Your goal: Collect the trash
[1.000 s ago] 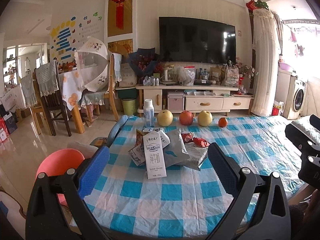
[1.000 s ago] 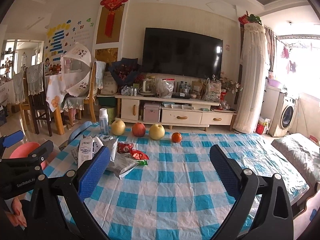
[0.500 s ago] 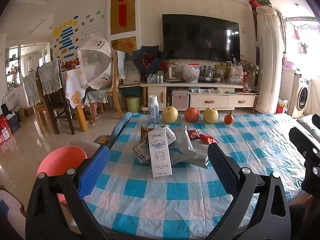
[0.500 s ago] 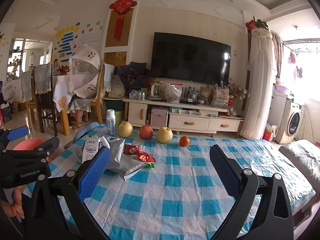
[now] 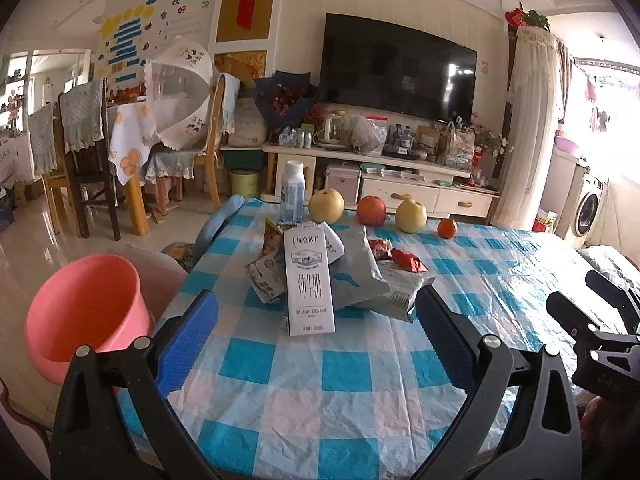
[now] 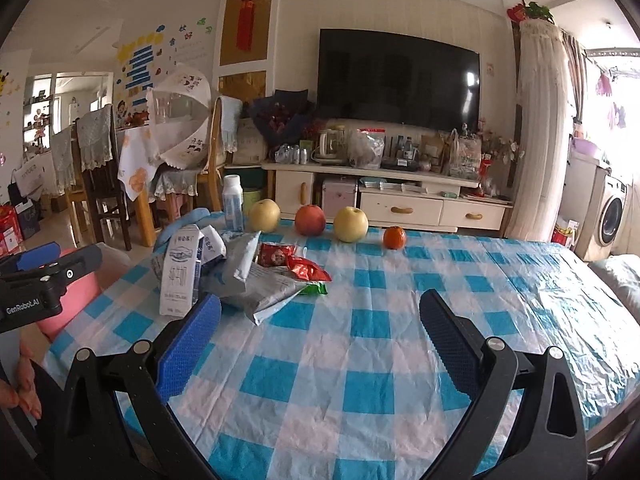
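Observation:
A heap of trash lies on the blue-checked tablecloth (image 5: 352, 372): a white milk carton (image 5: 309, 284) in front, grey plastic bags (image 5: 356, 272) and red snack wrappers (image 5: 408, 260) behind it. My left gripper (image 5: 316, 336) hangs open just short of the carton, nothing between its fingers. In the right wrist view the same carton (image 6: 178, 276), grey bags (image 6: 256, 280) and red wrappers (image 6: 308, 268) lie to the left of and beyond my open, empty right gripper (image 6: 320, 332). A pink bin (image 5: 86, 304) stands off the table's left edge.
A white bottle (image 5: 293, 192), two yellow pears (image 5: 326, 205), a red apple (image 5: 371, 211) and a small orange (image 5: 447, 228) line the table's far edge. Beyond are a TV cabinet (image 5: 400, 184) and dining chairs (image 5: 92, 160). A hand (image 6: 24, 392) shows at the left.
Both grippers have moved forward toward the trash heap, which now looks larger and closer. Both stay open and empty.

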`<state>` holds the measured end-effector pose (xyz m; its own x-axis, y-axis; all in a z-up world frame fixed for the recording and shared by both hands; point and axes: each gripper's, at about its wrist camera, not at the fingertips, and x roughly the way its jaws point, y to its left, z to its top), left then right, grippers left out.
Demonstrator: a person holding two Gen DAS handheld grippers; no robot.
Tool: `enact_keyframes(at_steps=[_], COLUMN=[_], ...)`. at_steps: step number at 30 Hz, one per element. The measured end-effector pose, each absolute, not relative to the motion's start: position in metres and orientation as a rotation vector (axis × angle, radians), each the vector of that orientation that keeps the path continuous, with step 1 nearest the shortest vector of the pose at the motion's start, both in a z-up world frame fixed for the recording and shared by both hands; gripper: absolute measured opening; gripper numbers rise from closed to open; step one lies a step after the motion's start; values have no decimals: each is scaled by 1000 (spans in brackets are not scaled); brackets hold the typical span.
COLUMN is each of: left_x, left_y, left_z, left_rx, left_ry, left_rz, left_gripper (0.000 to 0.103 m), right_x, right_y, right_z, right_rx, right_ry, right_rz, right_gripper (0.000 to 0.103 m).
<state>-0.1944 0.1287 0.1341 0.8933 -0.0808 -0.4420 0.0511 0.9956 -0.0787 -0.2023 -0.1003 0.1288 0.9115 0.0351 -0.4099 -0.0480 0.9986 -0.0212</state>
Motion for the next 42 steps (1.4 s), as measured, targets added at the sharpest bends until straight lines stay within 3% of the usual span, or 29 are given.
enact_keyframes(at_steps=[20,34,36,38,42], left_x=[-120,-58,-50,-44,-34], left_y=[121,117,118,119,120], left_z=[94,71,69,66,60], left_rx=[-32,-18,-22,-30,-40], left_ry=[591,670,674,680,692], left_rz=[-8,22,29,35,39], left_gripper=[99,96,94,90,89], right_x=[-161,-78,-64,-53,-32], right_y=[-113,-120,-124,-128,-131], right_z=[94,48,40,34,20], right_rx=[66,389,465,517,613], right_ry=[549,741,770,793,842], right_rz=[110,347,367,387,421], right_gripper=[98,97,94,76,75])
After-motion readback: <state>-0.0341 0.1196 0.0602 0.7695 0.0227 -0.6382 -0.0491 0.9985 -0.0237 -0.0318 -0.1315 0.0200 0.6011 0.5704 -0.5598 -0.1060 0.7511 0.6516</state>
